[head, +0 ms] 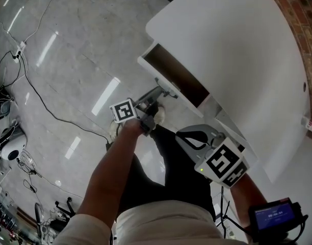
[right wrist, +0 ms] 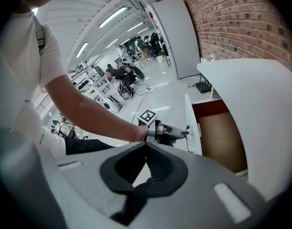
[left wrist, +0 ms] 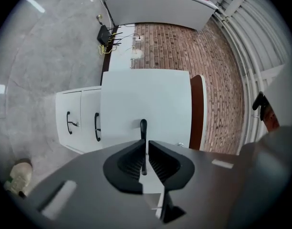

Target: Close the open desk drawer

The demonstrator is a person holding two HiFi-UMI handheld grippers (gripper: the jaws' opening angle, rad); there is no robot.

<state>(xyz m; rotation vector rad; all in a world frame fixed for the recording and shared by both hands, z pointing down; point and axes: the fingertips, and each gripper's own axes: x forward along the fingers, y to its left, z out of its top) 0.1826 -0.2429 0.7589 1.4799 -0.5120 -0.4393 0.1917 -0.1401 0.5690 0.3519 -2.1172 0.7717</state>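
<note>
The white desk has its top drawer pulled out, with the brown inside showing. My left gripper reaches to the drawer's white front and is shut on the black drawer handle. In the left gripper view the handle's bar runs straight down between the two jaws of the left gripper. My right gripper hangs near my waist, beside the desk, jaws shut and empty. The right gripper view shows the right gripper, the left gripper at the drawer front, and the open drawer.
Below the open drawer are two shut drawers with black handles. A brick wall runs behind the desk. Cables trail over the glossy floor at left. A small screen device sits at lower right. My shoe is on the floor.
</note>
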